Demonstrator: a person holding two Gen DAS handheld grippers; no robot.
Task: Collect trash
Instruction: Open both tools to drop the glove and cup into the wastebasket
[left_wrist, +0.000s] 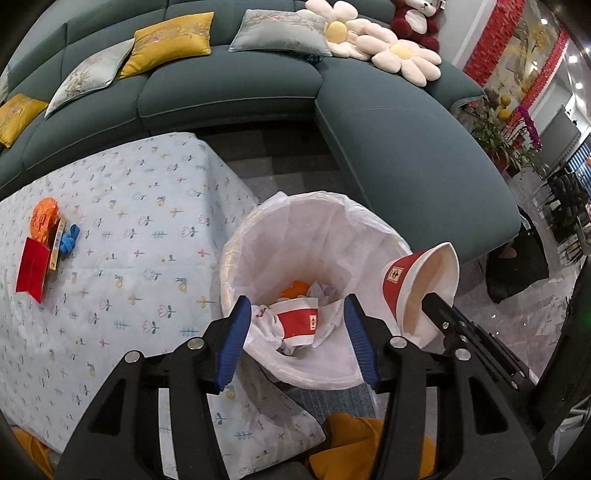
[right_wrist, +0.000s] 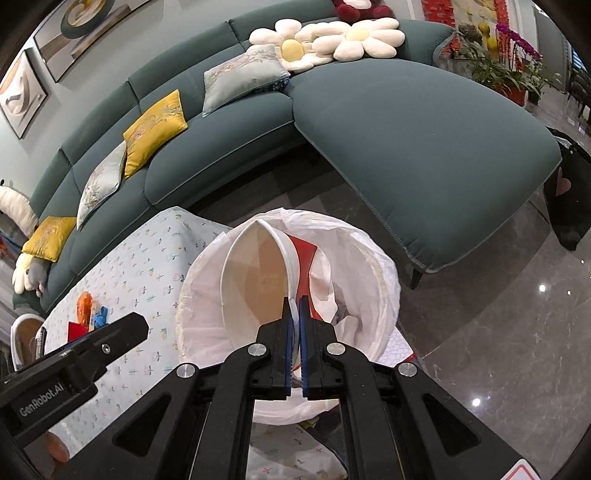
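A bin lined with a white bag (left_wrist: 369, 229) stands beside the low table; it also shows in the right wrist view (right_wrist: 373, 258). Inside lie a crushed red-and-white paper cup (left_wrist: 297, 322), crumpled paper and something orange. My left gripper (left_wrist: 297, 341) is open and empty just above the bin's near rim. My right gripper (right_wrist: 295, 328) is shut on the rim of a red-and-white paper bowl (right_wrist: 255, 280), holding it tilted over the bin; the bowl shows in the left wrist view (left_wrist: 421, 288) at the bin's right edge. More trash lies on the table: a red packet (left_wrist: 31, 273), an orange wrapper (left_wrist: 44, 219) and a blue scrap (left_wrist: 70, 238).
The table wears a pale floral cloth (left_wrist: 129, 229). A teal sectional sofa (left_wrist: 406, 158) with cushions curves behind the table and bin. A yellow cloth (left_wrist: 354, 439) lies on the floor below my left gripper. A dark bag (right_wrist: 569, 199) sits on the glossy floor at right.
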